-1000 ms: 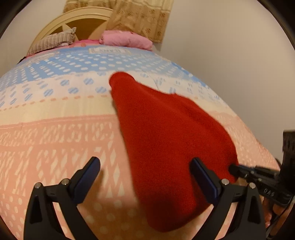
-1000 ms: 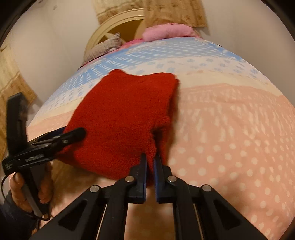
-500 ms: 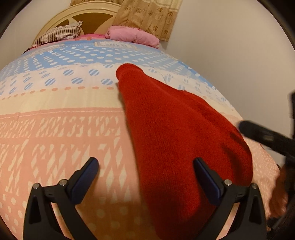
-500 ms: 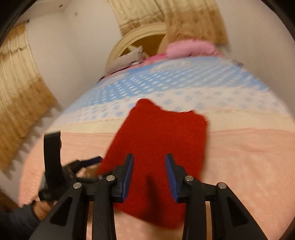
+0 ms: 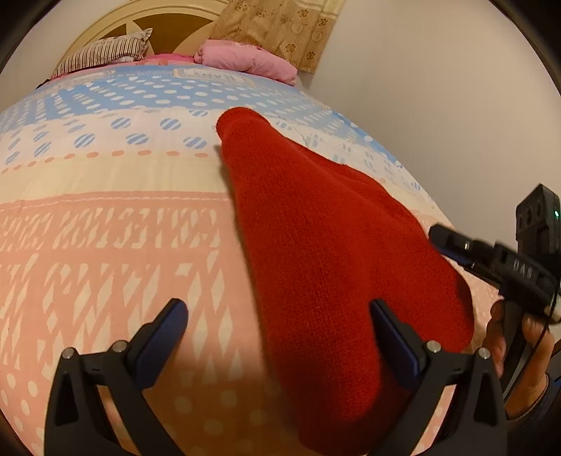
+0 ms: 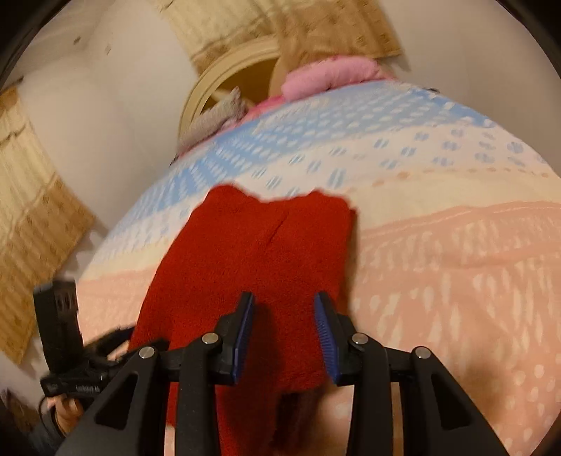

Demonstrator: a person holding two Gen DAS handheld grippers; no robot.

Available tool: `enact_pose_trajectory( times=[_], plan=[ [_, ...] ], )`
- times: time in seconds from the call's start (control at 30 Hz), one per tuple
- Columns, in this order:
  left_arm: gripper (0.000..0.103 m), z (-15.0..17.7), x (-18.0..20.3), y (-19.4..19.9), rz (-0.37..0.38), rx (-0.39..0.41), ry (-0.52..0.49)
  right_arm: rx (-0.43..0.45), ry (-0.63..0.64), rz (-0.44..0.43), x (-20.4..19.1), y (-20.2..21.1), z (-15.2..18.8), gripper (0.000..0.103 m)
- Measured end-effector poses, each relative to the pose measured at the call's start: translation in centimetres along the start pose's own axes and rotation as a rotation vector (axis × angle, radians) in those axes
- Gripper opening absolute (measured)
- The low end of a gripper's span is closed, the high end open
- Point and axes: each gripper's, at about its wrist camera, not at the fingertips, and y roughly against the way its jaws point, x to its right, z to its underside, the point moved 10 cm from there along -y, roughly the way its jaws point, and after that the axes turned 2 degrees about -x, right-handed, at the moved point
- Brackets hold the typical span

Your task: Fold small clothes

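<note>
A small red knitted garment (image 5: pixel 333 245) lies folded lengthwise on the patterned bedspread (image 5: pixel 105 245). My left gripper (image 5: pixel 277 312) stands wide open just above the bed at the garment's near end, its right finger over the red cloth and its left finger over bare bedspread. My right gripper (image 6: pixel 284 301) hovers over the garment (image 6: pixel 266 245) from the other side. Its jaws are opening, and nothing is pinched between the blue pads (image 6: pixel 242 329). In the left wrist view the right gripper (image 5: pixel 445 242) sits at the garment's right edge, held by a hand (image 5: pixel 526 350).
At the head of the bed are a striped pillow (image 5: pixel 101 52), a pink pillow (image 5: pixel 245 59) and a round wooden headboard (image 5: pixel 168 24). A wall runs close along the bed's right side (image 5: pixel 438 105). Curtains (image 6: pixel 31 217) hang beyond the left edge.
My right gripper has let go of the garment's edge, opened its jaws and moved over the garment's near end. The garment now lies flat. My left gripper has stayed open and barely shifted.
</note>
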Motion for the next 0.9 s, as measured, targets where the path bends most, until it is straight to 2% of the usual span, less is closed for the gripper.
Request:
enact_pose_trajectory(
  times=[0.1, 0.17, 0.27, 0.33, 0.6, 0.77, 0.9],
  plan=[
    [0.103, 0.0, -0.1, 0.0, -0.004, 0.001, -0.003, -0.025, -0.063, 0.012, 1.6, -0.7, -0.4, 0.051],
    [0.103, 0.0, -0.1, 0.0, -0.005, 0.000, -0.003, -0.044, -0.097, -0.004, 2.3, -1.4, -0.4, 0.052],
    [0.103, 0.0, -0.1, -0.1, -0.009, 0.000, -0.007, -0.061, -0.175, -0.016, 3.7, -2.1, -0.5, 0.060],
    [0.103, 0.0, 0.0, -0.1, -0.011, 0.001, -0.009, -0.082, -0.222, -0.037, 4.2, -2.6, -0.5, 0.060],
    [0.103, 0.1, 0.2, -0.1, -0.006, 0.000, -0.007, -0.114, -0.227, -0.044, 4.1, -5.3, -1.8, 0.060],
    [0.103, 0.1, 0.3, -0.2, -0.003, -0.001, -0.007, -0.120, -0.226, -0.095, 3.4, -6.8, -2.6, 0.060],
    [0.103, 0.1, 0.3, -0.2, 0.003, -0.002, -0.009, -0.108, -0.236, -0.141, 3.3, -7.3, -2.9, 0.056]
  ],
)
